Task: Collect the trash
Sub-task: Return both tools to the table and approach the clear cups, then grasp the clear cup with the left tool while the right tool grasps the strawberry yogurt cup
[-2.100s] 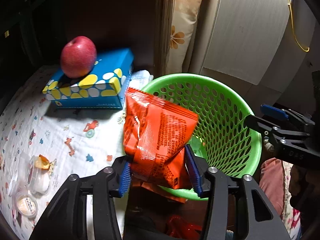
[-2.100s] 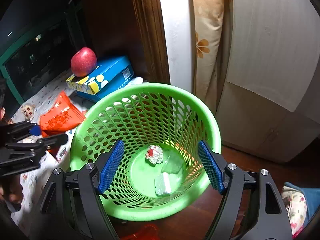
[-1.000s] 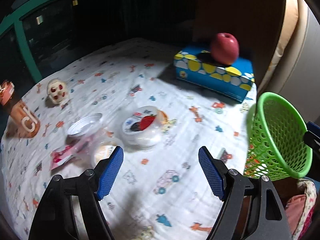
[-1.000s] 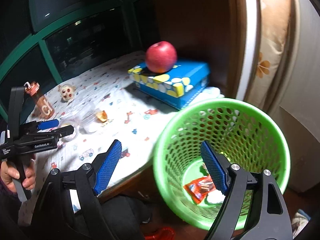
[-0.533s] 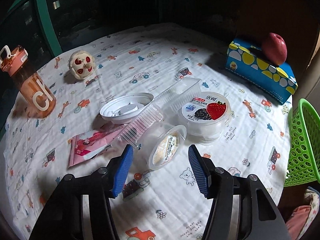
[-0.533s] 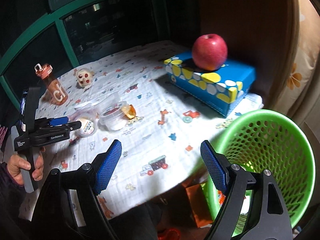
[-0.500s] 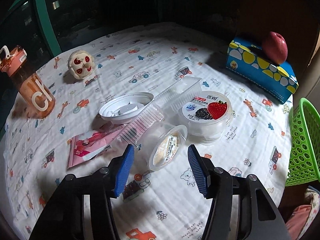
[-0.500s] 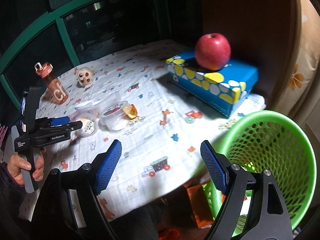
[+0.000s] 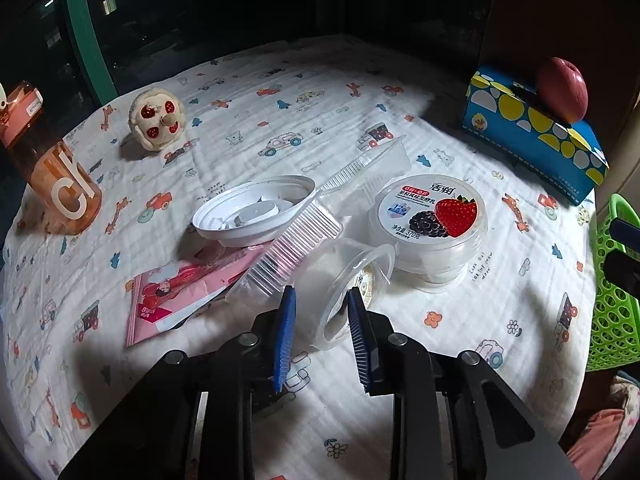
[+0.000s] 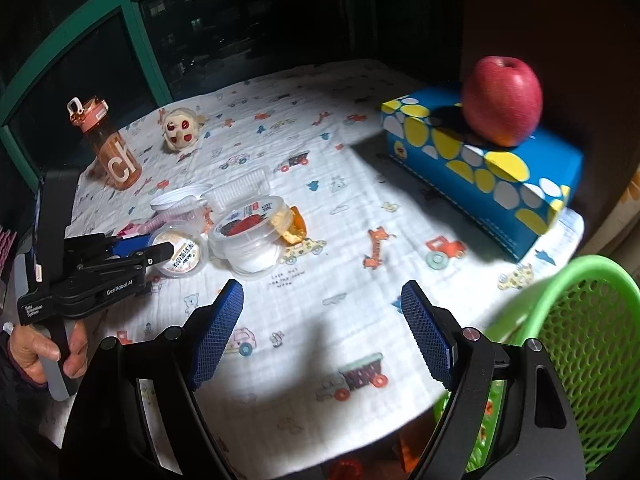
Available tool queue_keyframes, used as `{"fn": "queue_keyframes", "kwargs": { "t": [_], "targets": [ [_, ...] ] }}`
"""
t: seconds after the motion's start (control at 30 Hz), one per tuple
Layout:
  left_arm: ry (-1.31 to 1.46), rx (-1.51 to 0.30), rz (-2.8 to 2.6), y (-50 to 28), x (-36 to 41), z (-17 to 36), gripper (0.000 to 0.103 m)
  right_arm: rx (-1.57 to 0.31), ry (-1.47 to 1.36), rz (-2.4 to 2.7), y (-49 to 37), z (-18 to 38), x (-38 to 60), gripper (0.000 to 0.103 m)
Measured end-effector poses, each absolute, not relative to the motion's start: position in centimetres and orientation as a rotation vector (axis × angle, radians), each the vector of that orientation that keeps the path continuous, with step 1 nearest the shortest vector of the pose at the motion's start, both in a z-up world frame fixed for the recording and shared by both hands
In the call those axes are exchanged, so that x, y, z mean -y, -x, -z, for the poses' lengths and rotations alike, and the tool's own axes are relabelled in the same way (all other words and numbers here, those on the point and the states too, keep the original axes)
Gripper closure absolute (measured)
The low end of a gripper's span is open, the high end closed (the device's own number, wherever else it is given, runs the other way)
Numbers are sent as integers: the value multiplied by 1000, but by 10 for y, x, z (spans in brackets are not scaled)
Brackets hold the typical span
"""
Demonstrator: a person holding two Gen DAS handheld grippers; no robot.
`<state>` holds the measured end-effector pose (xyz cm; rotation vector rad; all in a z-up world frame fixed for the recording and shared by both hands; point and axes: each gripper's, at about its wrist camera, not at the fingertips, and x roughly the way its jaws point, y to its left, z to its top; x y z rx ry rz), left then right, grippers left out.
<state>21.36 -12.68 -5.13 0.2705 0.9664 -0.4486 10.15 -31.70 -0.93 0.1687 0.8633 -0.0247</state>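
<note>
- Change since half a second ago: the left gripper (image 9: 320, 320) has narrowed its jaws and dropped closer to the tipped clear cup (image 9: 352, 280); two seconds ago it held an orange snack bag over the basket, and that bag is gone from its jaws.
- Left gripper: blue pads straddle the base end of the tipped clear cup, jaws narrowed around it. Whether the pads press the plastic cannot be told.
- Tipped clear cup: lies on its side on the printed tablecloth (image 9: 480, 340), mouth and printed lid toward the yogurt tub (image 9: 432, 220), just beside it.
- Yogurt tub: upright, strawberry-and-blackberry lid on.
- Clear ribbed tray (image 9: 320, 224): lies slanted, between the white lid (image 9: 252, 216) and the yogurt tub, over the pink wrapper (image 9: 180, 292).
- White lid: upturned, left of the tray.
- Orange bottle (image 9: 52, 176) and small plush toy (image 9: 158, 118): far left of the cloth.
- Blue spotted tissue box (image 10: 480, 168): far right, with a red apple (image 10: 502, 100) on top.
- Right gripper (image 10: 324, 332): jaws spread wide, holding nothing, above the cloth's near edge.
- Green basket (image 10: 580, 340): off the table's right edge, beside the right gripper.
</note>
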Motion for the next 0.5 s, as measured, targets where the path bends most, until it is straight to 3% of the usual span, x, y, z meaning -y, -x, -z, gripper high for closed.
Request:
{"fn": "queue_keyframes", "kwargs": {
  "t": [0.5],
  "targets": [
    [-180,-978,467,-192,92,36,77,-922,-114,-97,-177,28,277,14]
  ]
}}
